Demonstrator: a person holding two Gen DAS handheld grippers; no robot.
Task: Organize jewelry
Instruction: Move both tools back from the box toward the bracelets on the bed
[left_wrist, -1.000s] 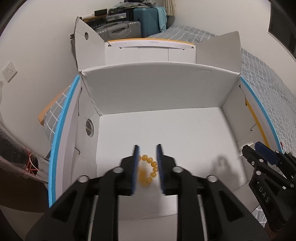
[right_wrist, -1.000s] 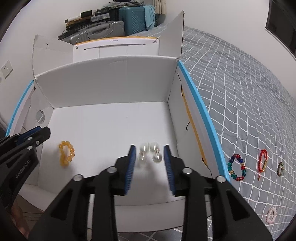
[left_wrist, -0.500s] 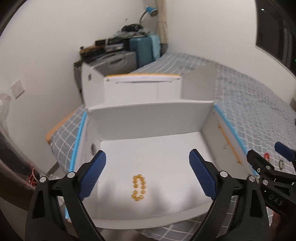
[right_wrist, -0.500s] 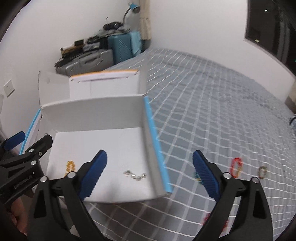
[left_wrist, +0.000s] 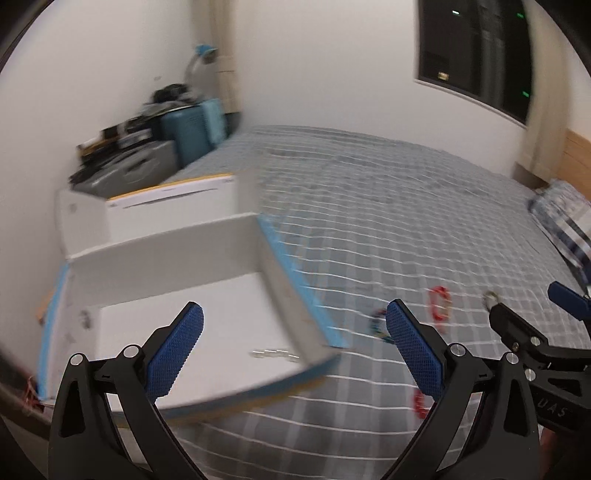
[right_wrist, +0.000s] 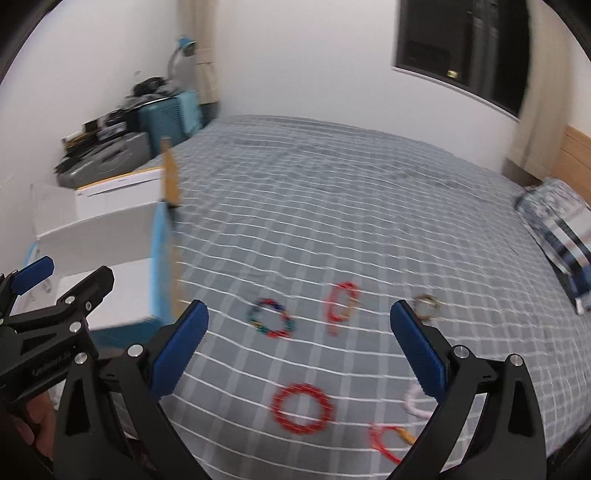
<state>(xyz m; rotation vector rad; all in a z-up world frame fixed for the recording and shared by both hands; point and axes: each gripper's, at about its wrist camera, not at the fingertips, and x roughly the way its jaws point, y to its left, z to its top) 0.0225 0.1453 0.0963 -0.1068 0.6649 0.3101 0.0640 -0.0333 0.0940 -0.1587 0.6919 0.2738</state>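
Note:
Both grippers are open and empty. My left gripper (left_wrist: 291, 343) hangs over the near right corner of the white cardboard box (left_wrist: 170, 254); a clear bead bracelet (left_wrist: 274, 354) lies on the box floor. My right gripper (right_wrist: 299, 339) is over the grey checked bed. Ahead of it lie a multicoloured bead bracelet (right_wrist: 271, 319), a red cord bracelet (right_wrist: 341, 301), a brownish ring bracelet (right_wrist: 426, 304), a red bead ring (right_wrist: 301, 408), a pink bracelet (right_wrist: 415, 400) and a red-and-orange one (right_wrist: 388, 441). The views are motion-blurred.
The box (right_wrist: 99, 236) stands at the bed's left edge with its flaps up. Suitcases (right_wrist: 122, 155) and clutter are stacked by the far wall. A folded plaid cloth (right_wrist: 565, 236) lies at the right. The bed (right_wrist: 351, 206) stretches ahead.
Both grippers opened and released a yellow and a clear bracelet into the box, then lifted and swung right toward the bracelets on the bed.

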